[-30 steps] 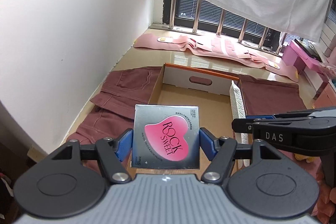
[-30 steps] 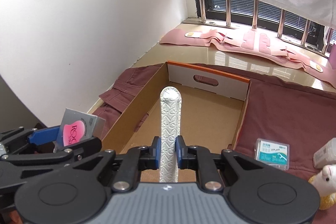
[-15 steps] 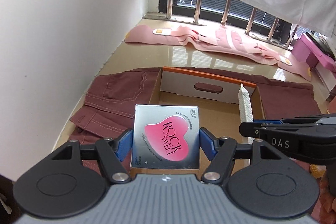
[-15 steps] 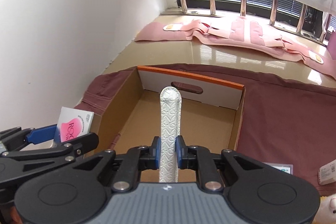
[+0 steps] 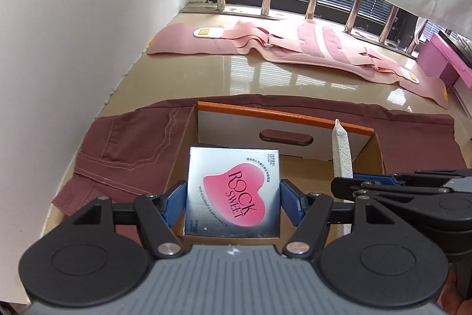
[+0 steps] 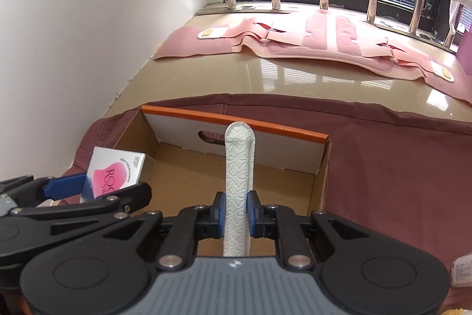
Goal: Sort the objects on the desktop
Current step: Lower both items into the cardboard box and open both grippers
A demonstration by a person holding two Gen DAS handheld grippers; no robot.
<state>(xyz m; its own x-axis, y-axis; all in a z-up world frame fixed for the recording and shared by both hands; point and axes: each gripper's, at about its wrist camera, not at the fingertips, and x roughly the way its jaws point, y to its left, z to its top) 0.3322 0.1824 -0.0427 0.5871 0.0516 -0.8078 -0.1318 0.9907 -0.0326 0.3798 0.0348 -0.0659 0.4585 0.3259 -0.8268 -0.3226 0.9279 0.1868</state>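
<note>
My left gripper is shut on a silver box with a pink heart reading "ROCK SWEET", held upright above the near left edge of an open cardboard box. My right gripper is shut on a flat white embossed case, held upright over the cardboard box. The white case also shows in the left wrist view, to the right of the silver box. The silver box shows at the left of the right wrist view.
The cardboard box sits on a maroon cloth on a glossy beige surface. A pink strap garment lies by the barred window. A white wall stands left. A pink box is far right.
Both grippers have risen and moved forward with their objects still gripped; the cardboard box now sits lower and nearer in both views, and the window has come closer.
</note>
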